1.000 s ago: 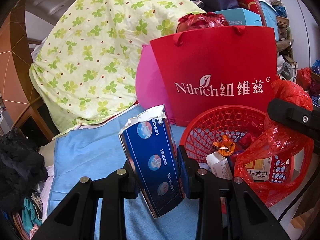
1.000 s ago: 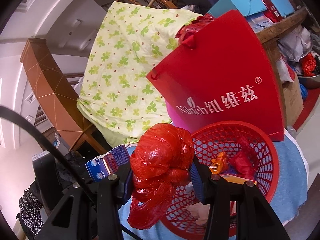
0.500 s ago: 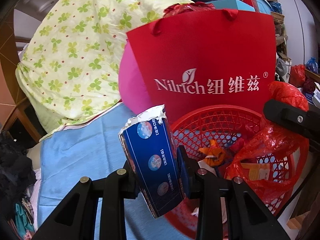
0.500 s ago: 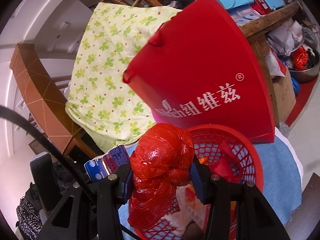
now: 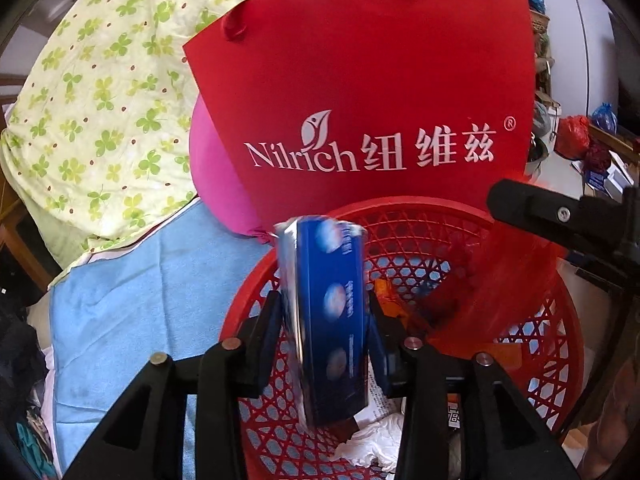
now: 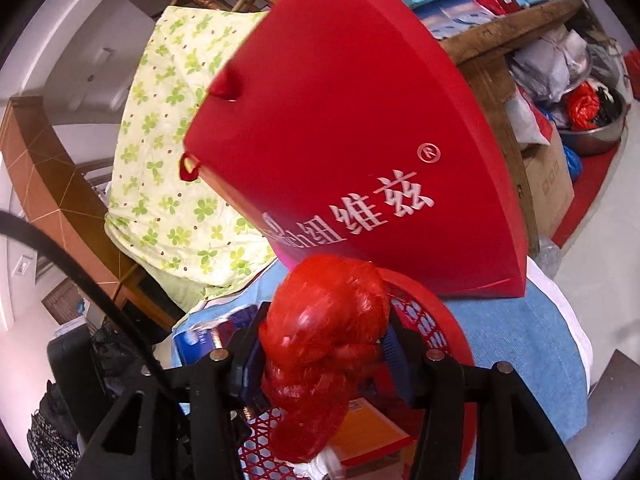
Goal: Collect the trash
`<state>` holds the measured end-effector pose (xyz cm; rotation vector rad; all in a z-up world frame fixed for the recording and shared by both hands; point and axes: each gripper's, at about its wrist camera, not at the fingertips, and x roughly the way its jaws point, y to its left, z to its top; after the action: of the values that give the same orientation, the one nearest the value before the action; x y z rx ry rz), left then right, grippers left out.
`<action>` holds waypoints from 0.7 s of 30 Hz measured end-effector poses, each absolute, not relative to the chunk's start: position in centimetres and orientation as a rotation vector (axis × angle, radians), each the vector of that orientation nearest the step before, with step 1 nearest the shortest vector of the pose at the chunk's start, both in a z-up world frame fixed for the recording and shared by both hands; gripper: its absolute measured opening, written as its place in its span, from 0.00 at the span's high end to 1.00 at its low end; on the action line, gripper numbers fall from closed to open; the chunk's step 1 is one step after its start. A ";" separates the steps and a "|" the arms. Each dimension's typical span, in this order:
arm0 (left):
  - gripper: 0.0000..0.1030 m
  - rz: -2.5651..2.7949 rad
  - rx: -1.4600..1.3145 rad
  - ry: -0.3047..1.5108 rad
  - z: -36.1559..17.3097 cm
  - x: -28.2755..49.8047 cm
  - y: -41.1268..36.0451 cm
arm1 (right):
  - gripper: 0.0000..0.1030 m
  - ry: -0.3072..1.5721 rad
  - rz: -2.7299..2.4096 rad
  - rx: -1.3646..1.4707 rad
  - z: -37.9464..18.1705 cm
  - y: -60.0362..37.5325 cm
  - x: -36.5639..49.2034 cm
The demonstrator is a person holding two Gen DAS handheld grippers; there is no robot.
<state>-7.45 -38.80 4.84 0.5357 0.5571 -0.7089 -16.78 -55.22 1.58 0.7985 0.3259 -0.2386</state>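
Observation:
A blue carton with a torn foil top stands blurred between the fingers of my left gripper, over the red mesh basket. The jaws are opening and the carton looks loose between the pads. In the right wrist view a crumpled red plastic bag sits blurred between the fingers of my right gripper, above the basket's rim. Those jaws are opening too, with gaps beside the bag. The basket holds white tissue and orange wrappers.
A tall red paper shopping bag stands right behind the basket, with a pink cushion and a clover-print quilt to its left. The basket rests on a blue cloth. Boxes and bags crowd the far right.
Both grippers moved forward and down over the basket. Both pairs of jaws have widened; the carton has turned and blurred, and the red bag has loosened between the right fingers.

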 end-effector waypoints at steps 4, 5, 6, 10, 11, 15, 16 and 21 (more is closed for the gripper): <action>0.56 -0.708 0.533 0.556 5.1 -7.8 -38.4 | 0.39 0.324 -0.237 0.811 1.4 -55.3 -17.0; 0.53 -0.704 0.532 0.552 5.3 -8.0 -38.3 | 0.39 0.323 -0.239 0.809 1.4 -55.2 -17.1; 0.50 -0.699 0.529 0.545 5.5 -8.2 -38.0 | 0.39 0.319 -0.242 0.809 1.5 -55.1 -17.3; 0.40 -0.693 0.516 0.515 6.5 -8.7 -37.1 | 0.39 0.303 -0.246 0.804 2.2 -54.6 -18.1; 0.39 -0.693 0.517 0.509 6.7 -8.8 -36.9 | 0.39 0.301 -0.247 0.801 2.3 -54.5 -18.2; 0.35 -0.687 0.518 0.484 7.7 -9.7 -35.7 | 0.39 0.284 -0.249 0.787 3.6 -53.6 -19.2; 0.34 -0.684 0.519 0.477 7.9 -10.0 -35.4 | 0.39 0.280 -0.249 0.780 4.0 -53.3 -19.4; 0.32 -0.661 0.521 0.437 9.2 -11.0 -33.3 | 0.39 0.270 -0.238 0.741 5.6 -51.7 -20.3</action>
<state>-11.04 -33.33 9.20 0.5212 0.4371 -0.6610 -20.34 -51.67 5.59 0.7410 0.2704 -0.2381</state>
